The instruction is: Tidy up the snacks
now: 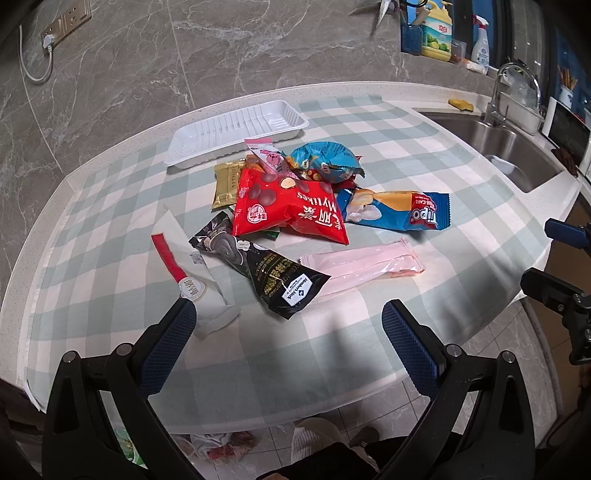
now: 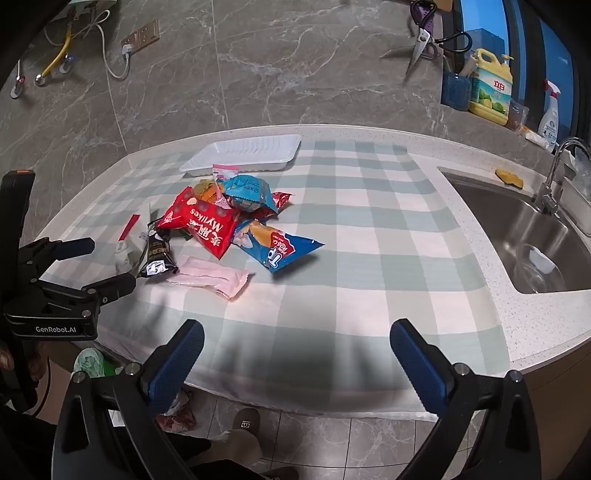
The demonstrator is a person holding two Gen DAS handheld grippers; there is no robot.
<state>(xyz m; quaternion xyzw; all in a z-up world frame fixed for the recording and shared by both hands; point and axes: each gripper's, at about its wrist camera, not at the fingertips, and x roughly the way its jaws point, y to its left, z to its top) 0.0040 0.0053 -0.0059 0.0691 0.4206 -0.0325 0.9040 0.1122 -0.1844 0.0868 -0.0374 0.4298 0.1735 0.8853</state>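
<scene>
You haven't begun: white tray point(image 1: 236, 129) is bare, snacks pile point(image 1: 291, 199) sits just in front on checked cloth point(image 1: 406, 155). Left gripper point(image 1: 288, 332) & right gripper point(image 2: 295, 350) both gape wide, holding nothing.

Grey marble wall point(image 1: 207, 55), steel sink point(image 2: 524, 236), window point(image 2: 480, 22)

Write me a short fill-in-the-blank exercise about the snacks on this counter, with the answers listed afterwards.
1. The white tray behind the snack pile holds ____ snacks.
2. The red Mylikes bag lies partly on top of the ____ packet.
3. The pink packet lies flat on the ____ tablecloth.
4. The sink is to the ____ of the snacks.

Answers: no; gold; checked; right
</scene>
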